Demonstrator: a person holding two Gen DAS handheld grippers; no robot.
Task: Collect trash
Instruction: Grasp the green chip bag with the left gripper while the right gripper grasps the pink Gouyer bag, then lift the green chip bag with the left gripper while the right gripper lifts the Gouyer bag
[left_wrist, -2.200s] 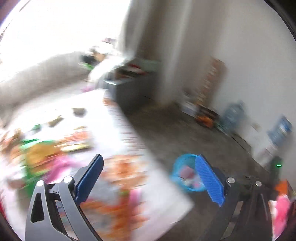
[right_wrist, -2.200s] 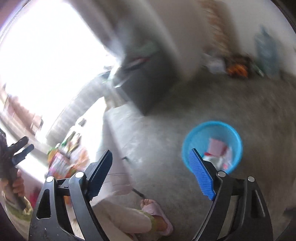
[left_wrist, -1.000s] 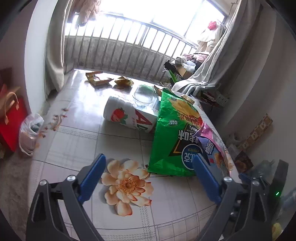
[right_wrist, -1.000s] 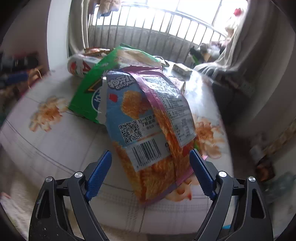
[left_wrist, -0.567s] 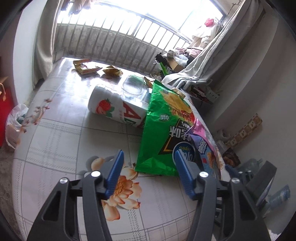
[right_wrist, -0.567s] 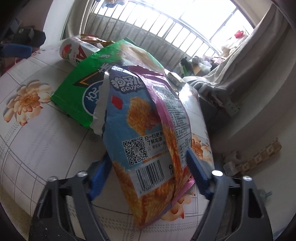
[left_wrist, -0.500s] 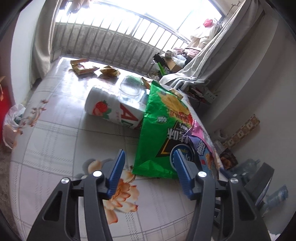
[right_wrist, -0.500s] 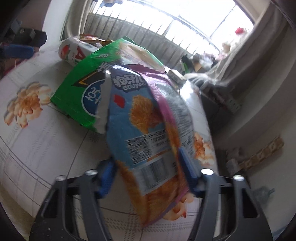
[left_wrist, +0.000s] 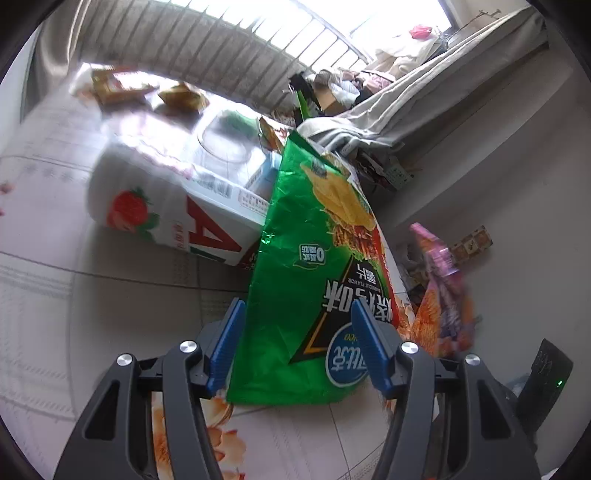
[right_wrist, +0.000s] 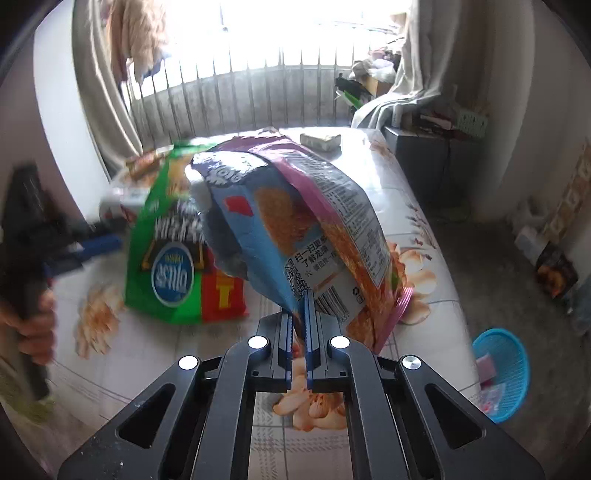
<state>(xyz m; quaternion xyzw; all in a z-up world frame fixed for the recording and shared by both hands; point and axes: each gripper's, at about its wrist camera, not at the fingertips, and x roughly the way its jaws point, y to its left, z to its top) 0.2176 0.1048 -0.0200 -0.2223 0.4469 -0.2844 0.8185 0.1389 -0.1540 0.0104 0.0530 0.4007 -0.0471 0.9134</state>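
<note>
My right gripper (right_wrist: 300, 314) is shut on the bottom edge of a blue and purple snack bag (right_wrist: 295, 206) and holds it off the table. The same bag (left_wrist: 441, 295) shows blurred at the right of the left wrist view. A green chip bag (left_wrist: 314, 277) lies on the flowered tablecloth (left_wrist: 110, 295); it also shows in the right wrist view (right_wrist: 173, 236). My left gripper (left_wrist: 295, 347) is open, its blue fingers on either side of the green bag's lower end, not closed on it.
A white strawberry carton (left_wrist: 166, 206) lies behind the green bag, with a clear cup (left_wrist: 229, 136) and small wrappers (left_wrist: 181, 94) further back. A blue waste basket (right_wrist: 500, 373) with trash stands on the floor at the table's right. A small box (right_wrist: 319, 140) sits at the far side.
My right gripper has closed on the blue and purple bag and lifted it. My left gripper has moved forward over the green bag, its fingers narrower than a second ago.
</note>
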